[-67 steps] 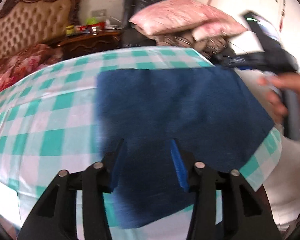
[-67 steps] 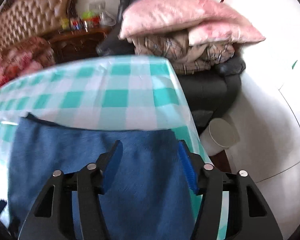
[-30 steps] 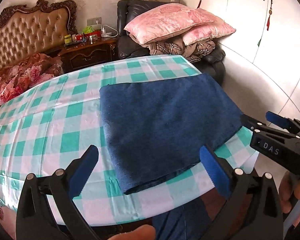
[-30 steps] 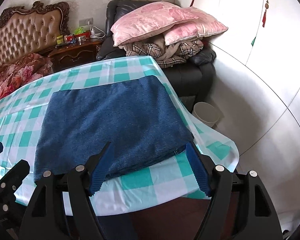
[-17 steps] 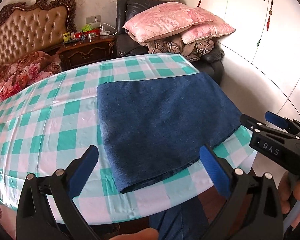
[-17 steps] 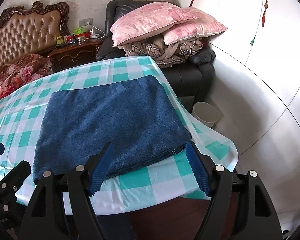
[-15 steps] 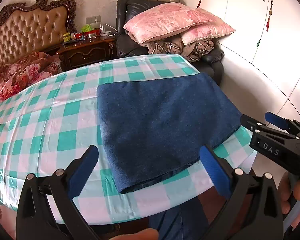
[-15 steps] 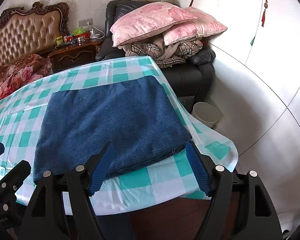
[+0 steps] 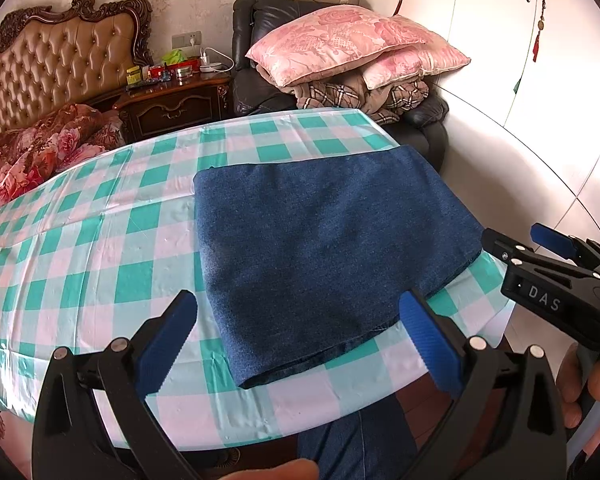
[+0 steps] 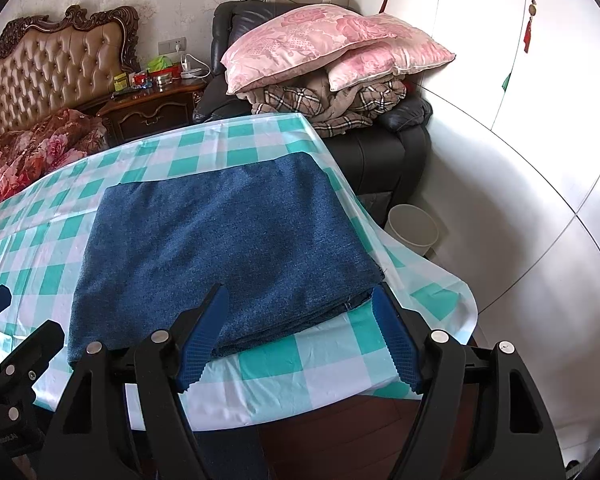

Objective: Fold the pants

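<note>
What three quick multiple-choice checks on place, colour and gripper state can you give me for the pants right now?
1. Where do the folded pants lie?
A. on the checked tablecloth
B. on the armchair
C. on the floor

2. What colour are the pants?
A. pink
B. dark blue
C. brown

3. How does the right hand-held gripper stand?
A. shut on the pants
B. open, holding nothing
C. shut on the tablecloth

Answers: 1 A, the folded pants rest flat on the cloth near its right edge; 2 B, the fabric is dark blue denim; 3 B, its blue pads stand apart with nothing gripped.
</note>
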